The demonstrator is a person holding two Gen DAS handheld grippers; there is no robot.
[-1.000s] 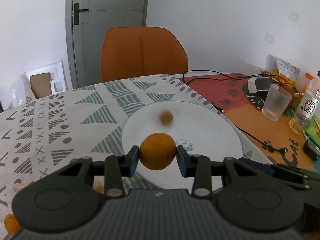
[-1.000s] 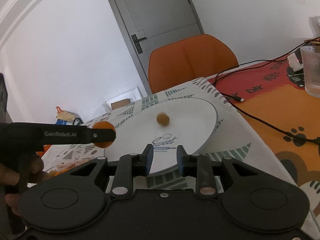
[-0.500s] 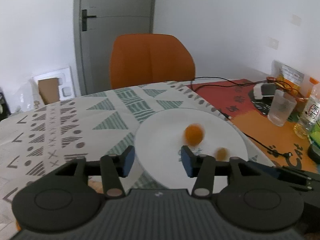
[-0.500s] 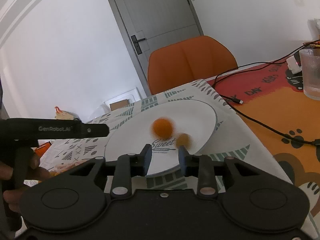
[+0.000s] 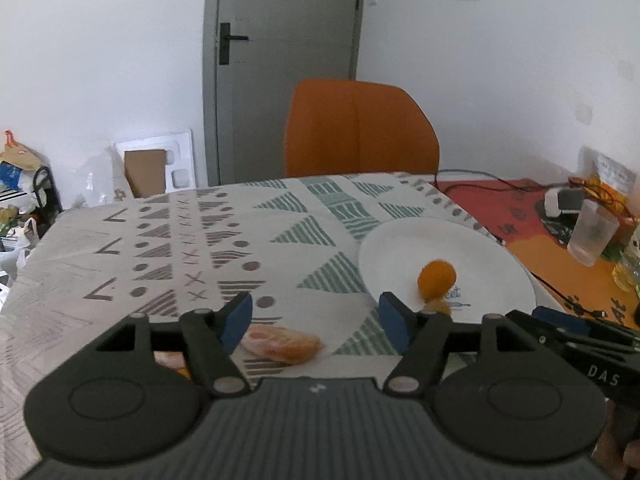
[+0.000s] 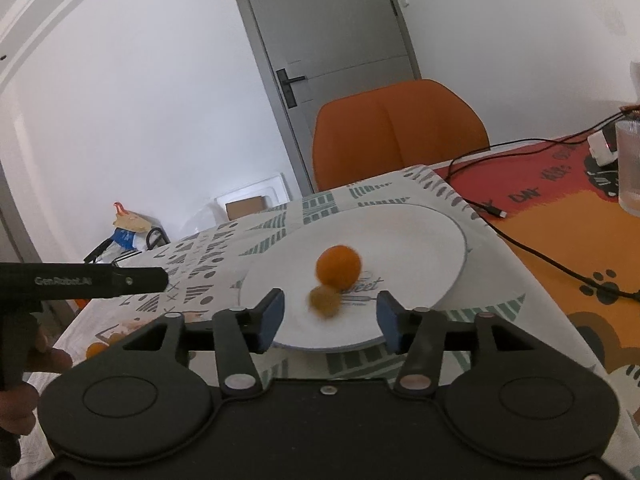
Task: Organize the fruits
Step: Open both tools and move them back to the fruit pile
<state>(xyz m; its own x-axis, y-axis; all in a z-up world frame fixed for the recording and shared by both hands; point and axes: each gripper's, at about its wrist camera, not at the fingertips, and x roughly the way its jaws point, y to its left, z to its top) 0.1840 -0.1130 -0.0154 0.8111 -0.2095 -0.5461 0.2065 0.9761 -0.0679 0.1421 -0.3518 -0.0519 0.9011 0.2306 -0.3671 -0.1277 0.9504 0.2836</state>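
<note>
Fruit-gathering step: orange and smaller fruit on plate; left gripper and right gripper opening, both empty; next, grasp peach lying on surface.

orange chair behind table | grey door | glass | black cable

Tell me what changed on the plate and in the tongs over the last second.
The left tongs let go of the orange; it now lies on the white plate touching the smaller brownish fruit, which rolled toward the near rim. Both fruits are blurred. The left tongs swung left, off the plate; their jaws are opening, empty. The right tongs are opening too, empty. Plate, chair and glass stayed put.
</note>
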